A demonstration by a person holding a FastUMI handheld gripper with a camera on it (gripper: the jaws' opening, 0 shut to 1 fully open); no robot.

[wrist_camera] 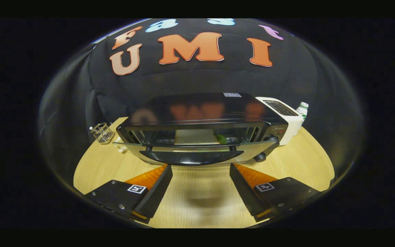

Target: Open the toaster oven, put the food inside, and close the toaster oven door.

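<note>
Your toaster oven [201, 130] sits at the centre of the frame on the wooden table [297, 161], its glass door [197, 145] dropped partly open with the dark handle [192, 157] at the front. Inside, on the rack, you can see a pale slab of food [194, 136] with something green [222, 139] at its right end. Your gripper [201, 171] is just short of the door handle, in the lower middle of the frame; its fingers [156, 187] are spread wide and hold nothing. To the right of the oven stands a white toaster [283, 115], with a bottle [302, 110] just behind it. At the left, a small wire holder [102, 132] rests near the table's edge.
</note>
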